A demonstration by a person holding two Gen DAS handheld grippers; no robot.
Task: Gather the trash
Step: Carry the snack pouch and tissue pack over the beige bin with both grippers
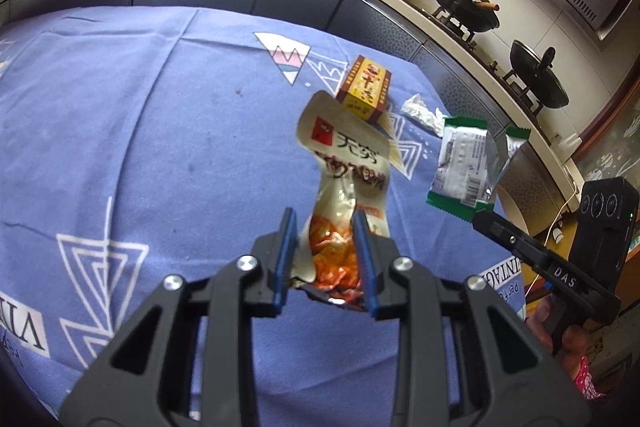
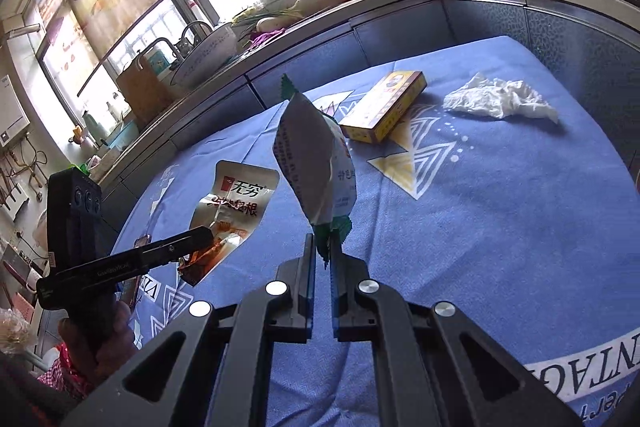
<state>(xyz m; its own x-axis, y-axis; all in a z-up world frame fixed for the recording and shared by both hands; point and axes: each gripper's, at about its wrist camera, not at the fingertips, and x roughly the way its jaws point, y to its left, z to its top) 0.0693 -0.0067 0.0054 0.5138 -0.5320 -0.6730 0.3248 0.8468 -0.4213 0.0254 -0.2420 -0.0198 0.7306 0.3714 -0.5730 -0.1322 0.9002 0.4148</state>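
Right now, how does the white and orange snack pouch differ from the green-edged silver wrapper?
The white and orange snack pouch is clamped in the left gripper; the green-edged silver wrapper is pinched in the right gripper. The pouch shows red-and-black lettering and an orange bottom; the wrapper shows a silver back with small print. The pouch is gripped across its width, the wrapper by one green end. Both are lifted off the blue patterned tablecloth.
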